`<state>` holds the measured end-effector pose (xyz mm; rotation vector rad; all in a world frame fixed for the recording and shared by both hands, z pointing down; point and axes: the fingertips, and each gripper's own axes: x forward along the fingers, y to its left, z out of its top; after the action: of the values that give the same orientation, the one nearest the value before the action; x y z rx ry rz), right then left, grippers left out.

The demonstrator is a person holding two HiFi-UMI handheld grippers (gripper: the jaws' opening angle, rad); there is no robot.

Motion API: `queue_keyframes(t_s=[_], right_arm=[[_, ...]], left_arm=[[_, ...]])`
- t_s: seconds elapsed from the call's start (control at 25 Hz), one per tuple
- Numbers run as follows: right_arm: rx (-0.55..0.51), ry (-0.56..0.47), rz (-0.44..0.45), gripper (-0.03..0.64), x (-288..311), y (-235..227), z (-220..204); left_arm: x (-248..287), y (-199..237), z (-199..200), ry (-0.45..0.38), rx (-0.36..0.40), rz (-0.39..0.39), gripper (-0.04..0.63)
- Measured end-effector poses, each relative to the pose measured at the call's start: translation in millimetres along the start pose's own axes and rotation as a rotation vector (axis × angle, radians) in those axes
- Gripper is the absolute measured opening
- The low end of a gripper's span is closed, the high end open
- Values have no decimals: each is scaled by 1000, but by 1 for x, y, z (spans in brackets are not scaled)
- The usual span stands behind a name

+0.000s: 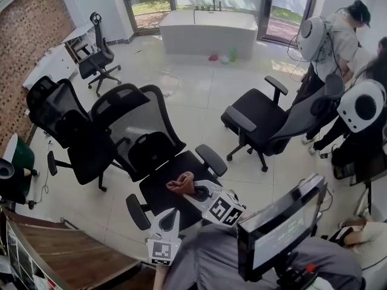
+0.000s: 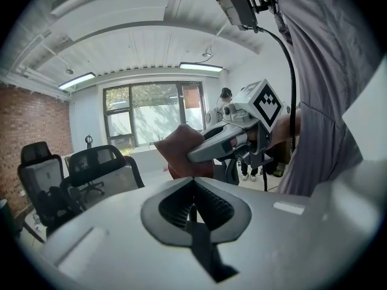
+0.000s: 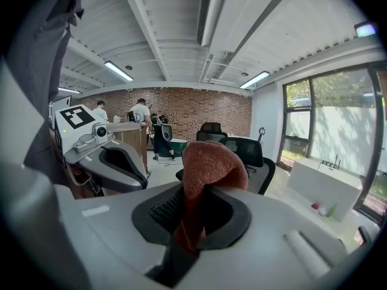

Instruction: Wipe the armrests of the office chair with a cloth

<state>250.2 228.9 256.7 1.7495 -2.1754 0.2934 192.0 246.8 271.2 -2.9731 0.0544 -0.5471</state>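
Cloth, rust-brown and nubbly, draped folded in right gripper

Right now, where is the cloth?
In the head view, the cloth is pinched in the right gripper, low centre, over the seat of the nearest office chair.

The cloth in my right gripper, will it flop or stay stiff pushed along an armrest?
Probably floppy: the cloth folds over above the shut right gripper. Likely light: one pinch holds it. Its nubby surface should drag, not slip.
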Motion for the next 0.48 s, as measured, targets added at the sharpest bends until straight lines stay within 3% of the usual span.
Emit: queue_keyframes(t_s=[0.48], right_arm=[[-11,-7,8,43,0,-6,1]], left_arm=[[1,2,-2,8,-6,20,15]])
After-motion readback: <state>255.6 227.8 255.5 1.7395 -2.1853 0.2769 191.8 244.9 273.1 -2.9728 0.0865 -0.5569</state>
